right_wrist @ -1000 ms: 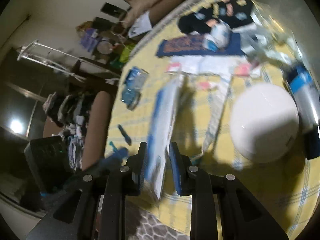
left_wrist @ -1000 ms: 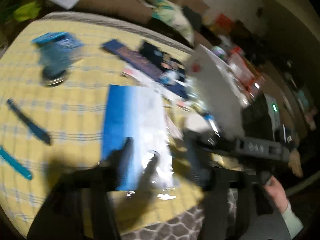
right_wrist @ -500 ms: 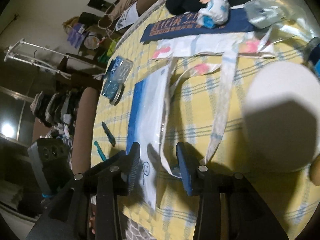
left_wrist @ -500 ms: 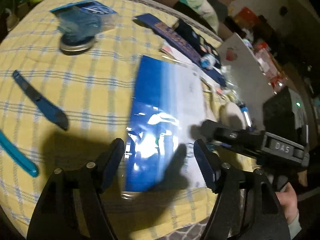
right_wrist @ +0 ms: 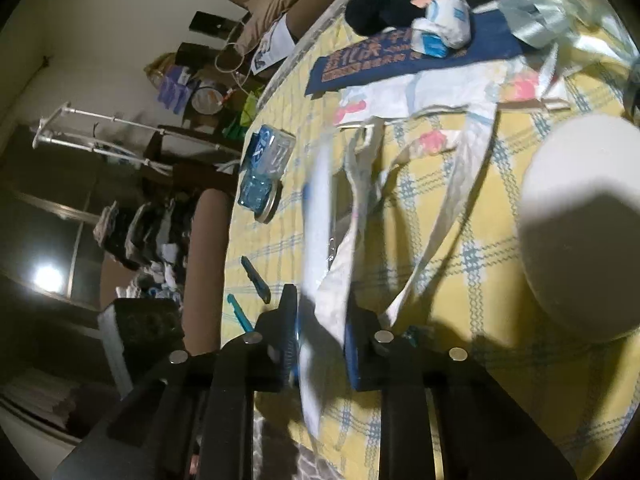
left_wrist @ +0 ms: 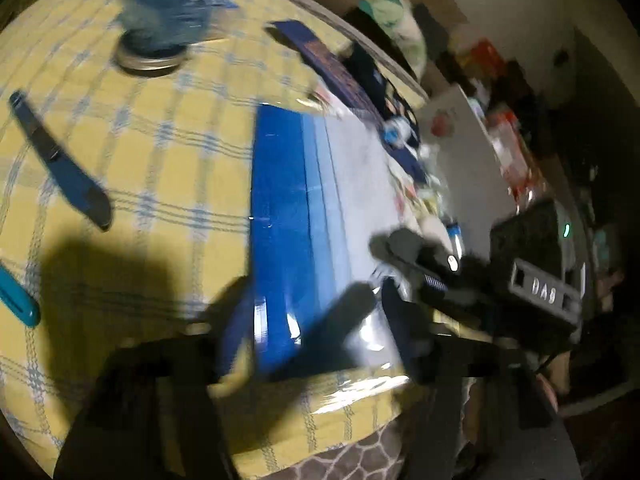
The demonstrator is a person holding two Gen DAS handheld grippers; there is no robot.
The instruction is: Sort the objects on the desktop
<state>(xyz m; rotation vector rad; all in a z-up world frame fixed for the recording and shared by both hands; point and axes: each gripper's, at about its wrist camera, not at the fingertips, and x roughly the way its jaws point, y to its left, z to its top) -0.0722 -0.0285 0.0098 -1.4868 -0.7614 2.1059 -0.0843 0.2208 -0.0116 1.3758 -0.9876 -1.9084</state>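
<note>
The blue-and-white plastic packet [left_wrist: 304,216] lay near the front edge of the yellow checked tablecloth [left_wrist: 168,168], flatter than half a second before. The right gripper [right_wrist: 322,344] was closing on its white edge again after briefly loosening; whether it gripped was unclear. The left gripper [left_wrist: 316,332], opening slightly, straddled it ungrasped, suggesting repositioning.

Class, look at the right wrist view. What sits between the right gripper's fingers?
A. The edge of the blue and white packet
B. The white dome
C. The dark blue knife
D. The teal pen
A. The blue and white packet runs edge-on down between the right gripper fingers, while the dome, knife and pen lie apart on the yellow cloth.
</note>
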